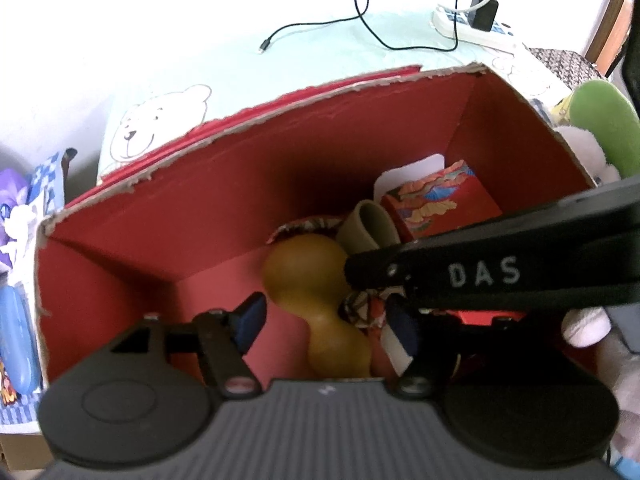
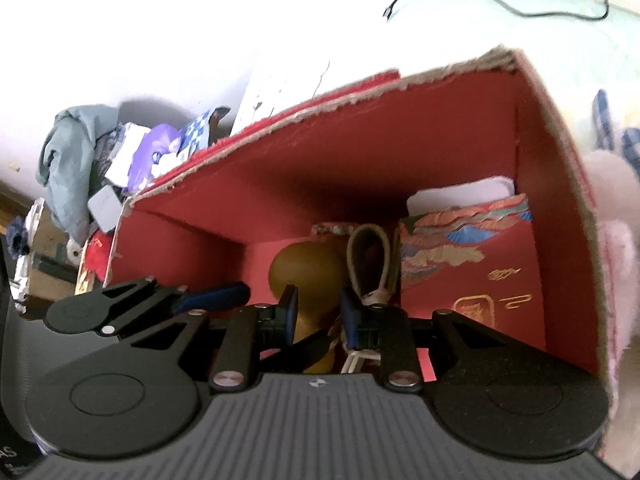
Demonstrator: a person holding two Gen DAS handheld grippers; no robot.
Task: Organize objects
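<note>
The red cardboard box (image 1: 248,184) fills the middle of both views, open at the top, its torn rim running from the left edge up to the upper right, and we look down into it from above. On its floor, at the centre of the frame, lies a brown gourd (image 1: 316,292), its round bulb toward the back wall. Just right of the bulb sits a beige loop of strap (image 2: 368,264), and right of that, in the far right corner, a red gift box with a wave pattern (image 2: 468,256) stands against a white card (image 1: 412,170). Our left gripper (image 1: 326,322) hangs over the gourd with its blue pads well apart on either side of the narrow part, not pressing on it. Our right gripper (image 2: 318,314) reaches in from the right of the left view as a black arm; in its own view its pads stand close together, with the gourd's neck and a bit of white cord between them, but we cannot tell whether they grip either. Outside the box, a black cable (image 1: 360,20) lies on the pale sheet at the top, and a green plush toy (image 1: 604,124) sits at the right edge.
</note>
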